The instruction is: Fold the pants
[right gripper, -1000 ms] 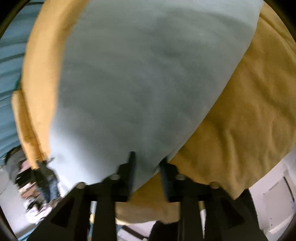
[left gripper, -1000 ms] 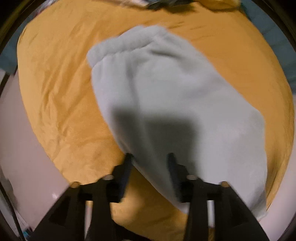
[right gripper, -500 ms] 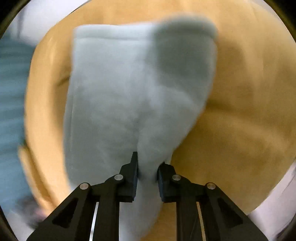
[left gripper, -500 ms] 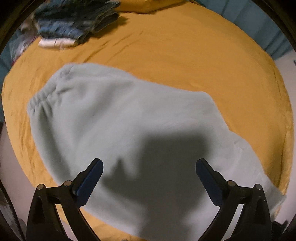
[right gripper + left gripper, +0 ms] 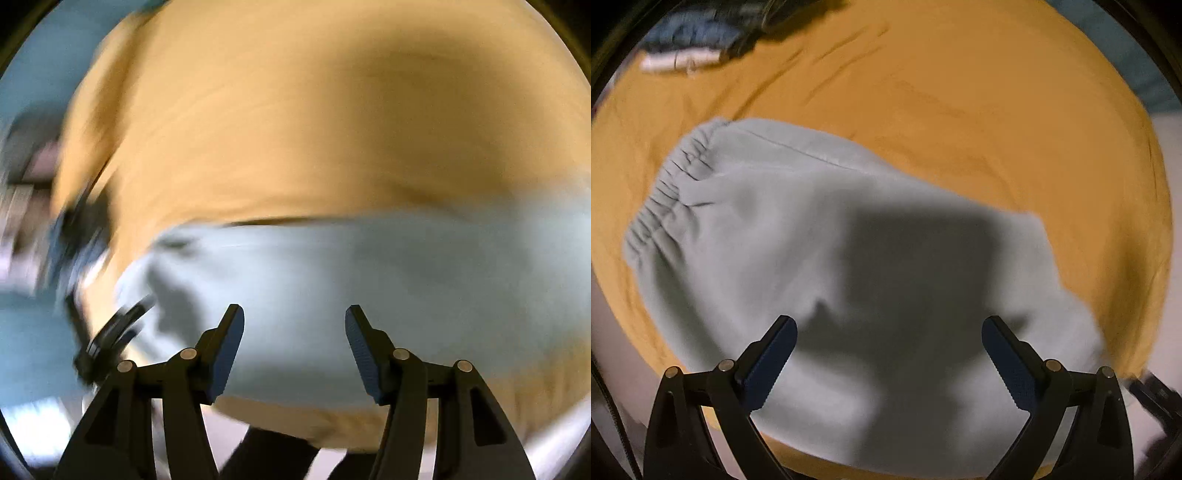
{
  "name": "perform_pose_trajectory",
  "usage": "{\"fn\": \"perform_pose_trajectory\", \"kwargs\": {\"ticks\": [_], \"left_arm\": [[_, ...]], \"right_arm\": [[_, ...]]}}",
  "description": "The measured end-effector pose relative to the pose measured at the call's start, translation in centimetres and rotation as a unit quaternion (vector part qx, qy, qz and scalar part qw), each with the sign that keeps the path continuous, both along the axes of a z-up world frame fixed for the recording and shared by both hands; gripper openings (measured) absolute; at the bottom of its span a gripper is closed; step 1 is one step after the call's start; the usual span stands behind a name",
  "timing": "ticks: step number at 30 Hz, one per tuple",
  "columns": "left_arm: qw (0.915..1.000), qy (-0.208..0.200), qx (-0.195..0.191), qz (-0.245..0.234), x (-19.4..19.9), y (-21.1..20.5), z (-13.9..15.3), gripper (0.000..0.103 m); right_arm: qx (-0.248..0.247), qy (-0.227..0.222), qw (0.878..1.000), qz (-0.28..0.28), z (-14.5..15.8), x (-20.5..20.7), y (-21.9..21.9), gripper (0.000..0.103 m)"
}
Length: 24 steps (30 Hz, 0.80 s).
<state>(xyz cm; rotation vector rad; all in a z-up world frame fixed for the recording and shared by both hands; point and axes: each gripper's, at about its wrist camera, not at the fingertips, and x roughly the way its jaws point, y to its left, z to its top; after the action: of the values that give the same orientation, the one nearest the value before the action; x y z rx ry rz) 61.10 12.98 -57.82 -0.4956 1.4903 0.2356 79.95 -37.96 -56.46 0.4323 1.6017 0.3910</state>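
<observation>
Pants (image 5: 827, 266), pale grey-green and soft, lying flat across the middle of the left wrist frame on a mustard-yellow bed sheet (image 5: 960, 103). Elastic waistband (image 5: 665, 199) gathered at the left edge of the frame, ruffled and bunched. Seam line running from the waistband toward the upper centre. Dark shadow of the rig falling over the centre of the fabric. Far end of the garment trailing to the lower right of the frame, blurred. In the upper left corner, a heap of dark blue and white clothes (image 5: 698, 40) on the sheet, well apart from the pants.

Left hand-held gripper (image 5: 888, 332) at the bottom centre, spread wide, holding nothing, blue pads (image 5: 772, 358) hovering over the shadowed cloth; whether touching it, cannot tell.

In the right wrist frame, heavily smeared by motion: pants (image 5: 369, 280) as a pale band across the lower half, yellow sheet (image 5: 314, 118) filling the upper half. At the left edge, blurred dark shapes, too smeared to name. Right hand-held gripper (image 5: 294, 332) at the bottom centre, also spread apart and gripping nothing, pads (image 5: 229, 347) above the pale fabric.
</observation>
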Motion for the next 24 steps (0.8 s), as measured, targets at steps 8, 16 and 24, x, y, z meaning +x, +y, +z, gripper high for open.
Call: {"fn": "perform_pose_trajectory", "kwargs": {"ticks": [8, 16, 24], "left_arm": [[0.9710, 0.056, -0.178, 0.149, 4.7, 6.3, -3.5, 0.102], [0.9391, 0.134, -0.261, 0.178, 7.1, 6.8, -7.5, 0.102], [0.9662, 0.129, -0.190, 0.117, 6.4, 6.7, -8.7, 0.027]], "right_arm": [[0.103, 0.102, 0.980, 0.137, -8.8, 5.8, 16.1, 0.058], [0.155, 0.028, 0.974, 0.161, -6.5, 0.1, 14.9, 0.017], [0.121, 0.059, 0.969, 0.210, -6.0, -3.4, 13.2, 0.018]]}}
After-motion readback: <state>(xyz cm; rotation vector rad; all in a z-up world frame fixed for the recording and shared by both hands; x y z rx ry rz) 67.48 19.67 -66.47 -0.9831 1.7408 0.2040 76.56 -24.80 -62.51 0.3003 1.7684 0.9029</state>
